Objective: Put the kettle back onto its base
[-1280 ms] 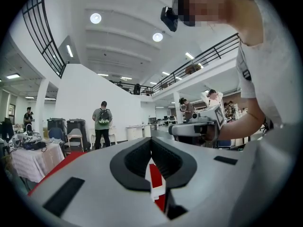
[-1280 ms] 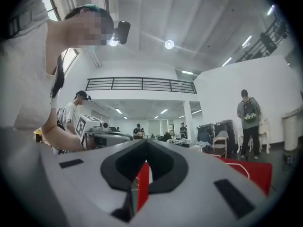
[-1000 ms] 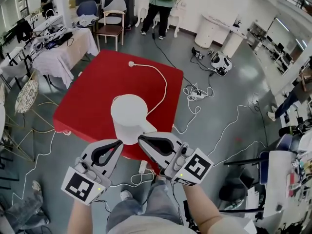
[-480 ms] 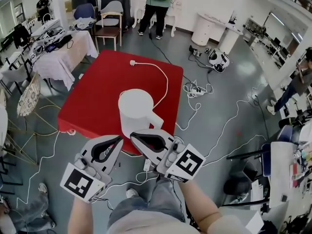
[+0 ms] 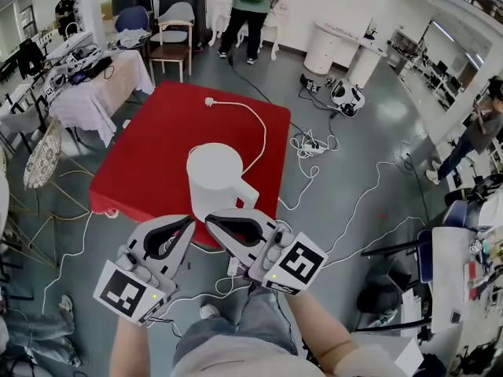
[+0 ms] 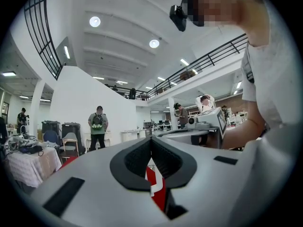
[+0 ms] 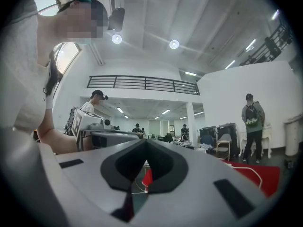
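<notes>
Standing on red table [image 5: 149, 148]: kettle [image 5: 214, 171]; left tool [image 5: 191, 225], right tool [image 5: 209, 218] closed, empty.

Red table [image 5: 149, 155], white kettle [image 5: 214, 175] nr front edge, cord [image 5: 264, 136] w/ plug [image 5: 210, 101] at far side

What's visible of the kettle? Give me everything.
The kettle is plain white and matte like plastic, with a smooth round body, a flat closed top and a chunky handle pointing toward the person's right. It stands upright on the red table, close to the near edge. A white cord runs from behind it to a loose plug. No base shows from above. The shut right claw and left claw grip nothing; contact cannot be told.
</notes>
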Demonstrator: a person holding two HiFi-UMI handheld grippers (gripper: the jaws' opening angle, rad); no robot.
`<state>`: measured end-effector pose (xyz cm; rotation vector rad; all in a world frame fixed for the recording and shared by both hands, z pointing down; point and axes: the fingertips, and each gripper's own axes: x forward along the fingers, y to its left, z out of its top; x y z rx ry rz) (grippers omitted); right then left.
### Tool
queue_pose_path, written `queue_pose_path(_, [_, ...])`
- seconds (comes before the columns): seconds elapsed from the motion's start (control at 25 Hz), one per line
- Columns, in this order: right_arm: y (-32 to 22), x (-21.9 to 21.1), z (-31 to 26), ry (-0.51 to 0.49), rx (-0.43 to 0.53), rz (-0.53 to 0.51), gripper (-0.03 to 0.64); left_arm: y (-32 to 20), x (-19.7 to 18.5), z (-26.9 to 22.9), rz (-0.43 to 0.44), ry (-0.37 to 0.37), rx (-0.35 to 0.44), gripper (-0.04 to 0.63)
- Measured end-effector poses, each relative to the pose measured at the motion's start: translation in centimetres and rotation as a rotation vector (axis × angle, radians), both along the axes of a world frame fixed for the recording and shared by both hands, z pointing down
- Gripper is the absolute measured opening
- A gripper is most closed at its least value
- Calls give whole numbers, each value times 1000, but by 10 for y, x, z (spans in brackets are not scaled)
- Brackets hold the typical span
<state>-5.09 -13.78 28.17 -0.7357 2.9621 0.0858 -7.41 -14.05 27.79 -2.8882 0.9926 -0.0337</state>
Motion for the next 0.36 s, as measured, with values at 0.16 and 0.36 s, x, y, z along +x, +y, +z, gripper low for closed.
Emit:
queue_pose_path(0.16, [1, 2, -2, 3, 6, -2, 9, 1, 4, -1, 2, 5, 4, 11])
queue_pose_path(0.36, [-1, 5, -3, 3, 9, -6, 9, -1, 9, -2, 1, 7, 5, 11])
